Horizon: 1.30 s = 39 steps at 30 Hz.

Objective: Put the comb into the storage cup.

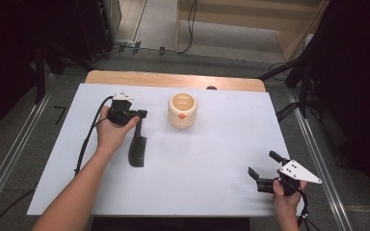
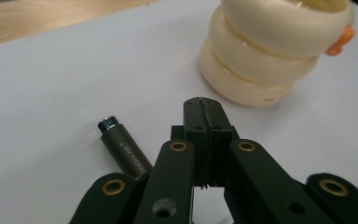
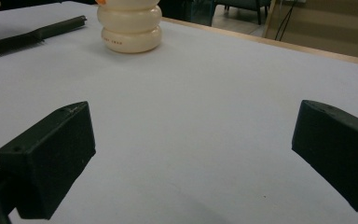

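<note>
A black comb lies flat on the white surface, left of the middle, its handle pointing toward the far edge and its toothed part toward the near edge. The left tool sits at the handle end of the comb, held in the person's left hand, with its cable trailing back along the forearm toward the near left. In the left gripper view the jaws of the left tool are pressed together with nothing between them, and a dark cylindrical handle end with a metal tip lies on the surface just beside them, partly hidden under the linkage.

A cream ribbed cup with an orange mark on its side stands upright toward the far edge, near the middle, just to the right of the left tool and apart from it. The same cup appears close ahead in the left gripper view and farther off in the right gripper view, where the comb lies to its left.

The right tool rests near the near right corner, held in the right hand, well apart from comb and cup. Its jaws stand wide apart over bare white surface, holding nothing. A strip of wooden tabletop shows along the far edge.
</note>
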Motion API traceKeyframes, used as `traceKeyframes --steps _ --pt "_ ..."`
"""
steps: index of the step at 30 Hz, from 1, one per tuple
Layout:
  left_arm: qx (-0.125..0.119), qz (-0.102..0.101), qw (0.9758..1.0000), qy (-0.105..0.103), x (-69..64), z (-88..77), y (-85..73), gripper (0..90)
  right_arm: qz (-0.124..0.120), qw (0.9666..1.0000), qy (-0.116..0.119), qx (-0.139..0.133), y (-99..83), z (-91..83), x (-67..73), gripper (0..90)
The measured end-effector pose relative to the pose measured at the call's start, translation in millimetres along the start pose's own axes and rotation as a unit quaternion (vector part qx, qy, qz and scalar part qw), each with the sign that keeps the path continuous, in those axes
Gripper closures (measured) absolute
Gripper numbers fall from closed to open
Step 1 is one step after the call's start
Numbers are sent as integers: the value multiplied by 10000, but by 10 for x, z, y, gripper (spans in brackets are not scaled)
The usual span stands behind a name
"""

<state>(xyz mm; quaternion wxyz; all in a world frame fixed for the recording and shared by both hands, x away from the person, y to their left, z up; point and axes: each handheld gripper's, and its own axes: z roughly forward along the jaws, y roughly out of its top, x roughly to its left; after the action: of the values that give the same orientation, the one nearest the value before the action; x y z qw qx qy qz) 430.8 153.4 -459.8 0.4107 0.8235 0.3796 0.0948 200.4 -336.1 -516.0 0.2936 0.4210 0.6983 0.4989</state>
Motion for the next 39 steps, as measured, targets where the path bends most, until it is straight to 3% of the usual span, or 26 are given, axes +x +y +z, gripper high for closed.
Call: traceKeyframes --steps 8,15,18,22,30,39 --pt "364 -112 9993 -43 41 211 -53 900 -12 10000 -21 1 2 -2 5 0" --pt "726 -58 9973 117 43 342 -129 900 -9 10000 -28 6 1 1 3 0" --pt "836 -3 9964 168 59 348 -158 900 -19 10000 -46 25 1 2 0 0" --pt "803 -82 9966 173 99 316 -194 900 -23 10000 -41 27 1 3 0 0" --pt "811 -49 9965 187 137 243 -242 900 -8 10000 -46 22 1 4 7 0" --pt "938 110 9952 271 148 177 -259 900 -20 10000 -46 33 2 6 8 0"
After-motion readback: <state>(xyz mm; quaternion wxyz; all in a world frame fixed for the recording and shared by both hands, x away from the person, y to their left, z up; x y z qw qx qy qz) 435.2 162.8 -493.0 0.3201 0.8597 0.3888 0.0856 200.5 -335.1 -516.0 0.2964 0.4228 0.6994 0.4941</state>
